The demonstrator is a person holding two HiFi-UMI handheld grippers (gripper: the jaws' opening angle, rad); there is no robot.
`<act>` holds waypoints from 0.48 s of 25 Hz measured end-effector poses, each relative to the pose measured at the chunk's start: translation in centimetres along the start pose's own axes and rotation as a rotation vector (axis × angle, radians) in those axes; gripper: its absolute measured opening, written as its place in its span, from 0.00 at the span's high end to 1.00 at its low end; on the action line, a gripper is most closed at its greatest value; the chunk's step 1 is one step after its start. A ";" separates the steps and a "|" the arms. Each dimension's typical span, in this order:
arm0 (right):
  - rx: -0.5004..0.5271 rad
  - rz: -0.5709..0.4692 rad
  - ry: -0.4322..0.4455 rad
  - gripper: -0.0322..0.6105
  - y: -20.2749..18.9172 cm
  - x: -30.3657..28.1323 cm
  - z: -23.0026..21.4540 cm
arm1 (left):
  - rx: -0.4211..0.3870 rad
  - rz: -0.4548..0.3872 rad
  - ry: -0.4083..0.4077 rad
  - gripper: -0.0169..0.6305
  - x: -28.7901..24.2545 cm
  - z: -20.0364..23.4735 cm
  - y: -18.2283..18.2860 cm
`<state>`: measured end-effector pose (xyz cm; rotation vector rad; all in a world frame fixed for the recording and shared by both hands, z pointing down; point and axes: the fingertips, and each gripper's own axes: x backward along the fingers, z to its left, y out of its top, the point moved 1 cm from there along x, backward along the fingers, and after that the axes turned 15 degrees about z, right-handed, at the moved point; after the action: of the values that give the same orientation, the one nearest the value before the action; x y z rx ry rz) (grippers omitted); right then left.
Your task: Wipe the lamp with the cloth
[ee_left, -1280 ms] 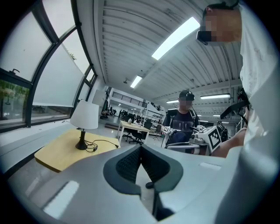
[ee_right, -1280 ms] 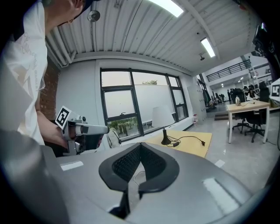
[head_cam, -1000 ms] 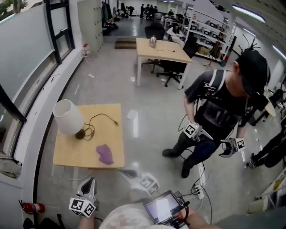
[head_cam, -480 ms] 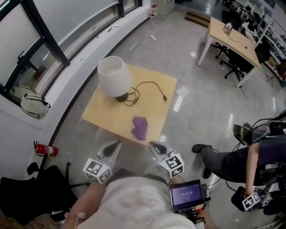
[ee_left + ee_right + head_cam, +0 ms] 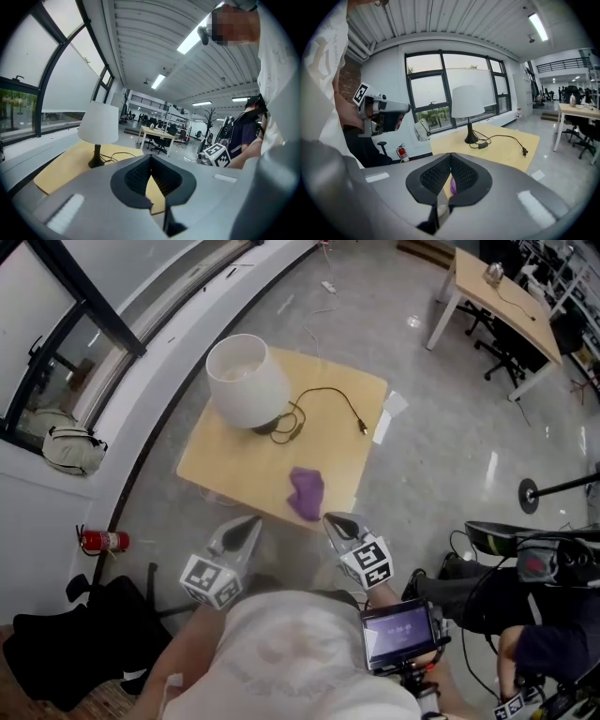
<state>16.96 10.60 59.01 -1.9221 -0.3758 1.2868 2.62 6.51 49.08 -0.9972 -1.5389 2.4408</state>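
Observation:
A lamp (image 5: 246, 381) with a white shade stands at the far left of a small wooden table (image 5: 225, 460); its black cord and plug (image 5: 361, 424) trail to the right. A crumpled purple cloth (image 5: 307, 491) lies near the table's front edge. My left gripper (image 5: 251, 524) hovers just off that edge, left of the cloth, jaws together and empty. My right gripper (image 5: 334, 521) hangs just right of and below the cloth, also shut and empty. The left gripper view shows the lamp (image 5: 98, 123) ahead beyond the left gripper (image 5: 151, 158). The right gripper view shows the cloth (image 5: 453, 185) just beyond the right gripper (image 5: 451, 157).
A fire extinguisher (image 5: 103, 541) and a black bag (image 5: 66, 657) sit on the floor at left, a pale bag (image 5: 70, 448) on the window sill. A paper (image 5: 389, 418) lies beside the table. Another desk (image 5: 502, 301) stands far right. A second person (image 5: 525, 615) is at lower right.
The table, lamp and cloth have come closer and more centred in the head view. Both grippers have advanced toward the table's front edge, staying shut.

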 end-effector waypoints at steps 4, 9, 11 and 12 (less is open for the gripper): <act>-0.003 0.046 -0.033 0.93 0.4 -2.4 -0.8 | -0.054 0.029 -0.054 0.97 -1.3 1.3 0.6; -0.033 0.108 -0.071 0.93 0.3 -5.0 -1.7 | -0.078 0.040 -0.109 0.97 -2.4 3.3 1.1; -0.044 0.139 -0.084 0.93 0.0 -6.1 -2.7 | -0.094 0.049 -0.124 0.97 -3.2 4.3 1.7; -0.053 0.155 -0.090 0.93 -0.3 -6.7 -3.2 | -0.100 0.051 -0.129 0.97 -3.5 4.8 2.1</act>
<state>16.86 5.26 64.17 -1.9732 -0.3139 1.4815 3.12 0.39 50.36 -0.9218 -1.7115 2.5303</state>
